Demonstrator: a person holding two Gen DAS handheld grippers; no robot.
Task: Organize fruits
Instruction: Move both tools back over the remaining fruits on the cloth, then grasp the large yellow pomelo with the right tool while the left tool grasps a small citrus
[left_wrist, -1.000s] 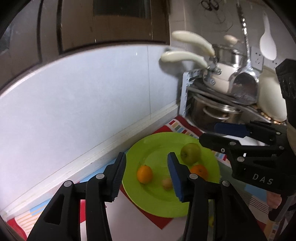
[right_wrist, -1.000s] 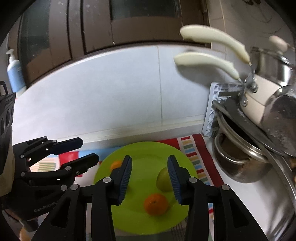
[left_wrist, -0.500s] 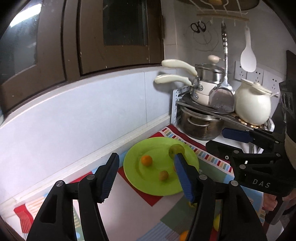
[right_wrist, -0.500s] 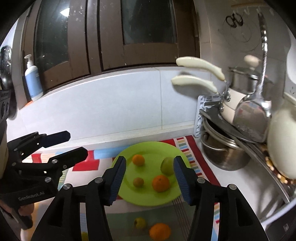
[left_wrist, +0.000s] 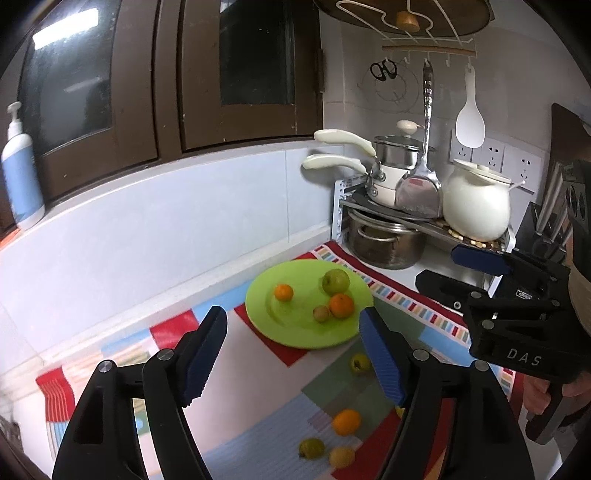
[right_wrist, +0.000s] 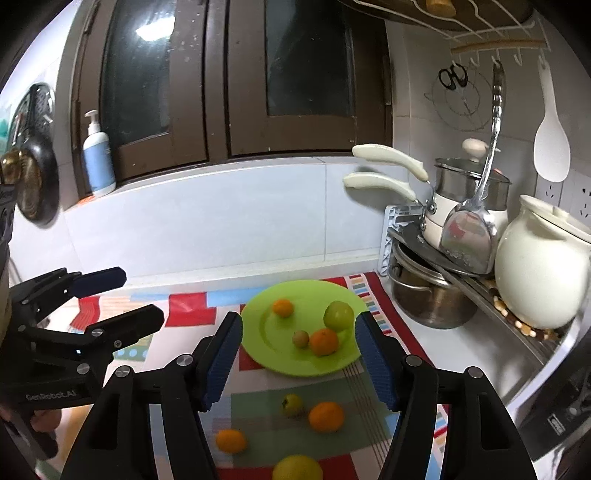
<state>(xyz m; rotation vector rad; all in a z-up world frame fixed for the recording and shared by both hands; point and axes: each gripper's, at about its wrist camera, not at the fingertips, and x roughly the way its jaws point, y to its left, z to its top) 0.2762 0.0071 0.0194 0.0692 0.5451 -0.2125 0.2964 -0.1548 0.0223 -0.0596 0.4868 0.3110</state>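
While both grippers hung above mat, left gripper (left_wrist: 293, 354) and right gripper (right_wrist: 299, 360) stood spread, empty. Green plate (right_wrist: 271, 356) held four fruits; loose orange (right_wrist: 326, 417) (nearest right gripper) suited next grasp: descend straight, close gently.

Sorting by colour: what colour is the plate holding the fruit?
Bright lime green plate, plain and unpatterned; clearest in the right wrist view.

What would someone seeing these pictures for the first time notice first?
The round lime-green plate at the back of the patchwork mat, carrying four small fruits. Loose fruits, including an orange mandarin, lie on the mat in front. The left gripper and right gripper hover open above.
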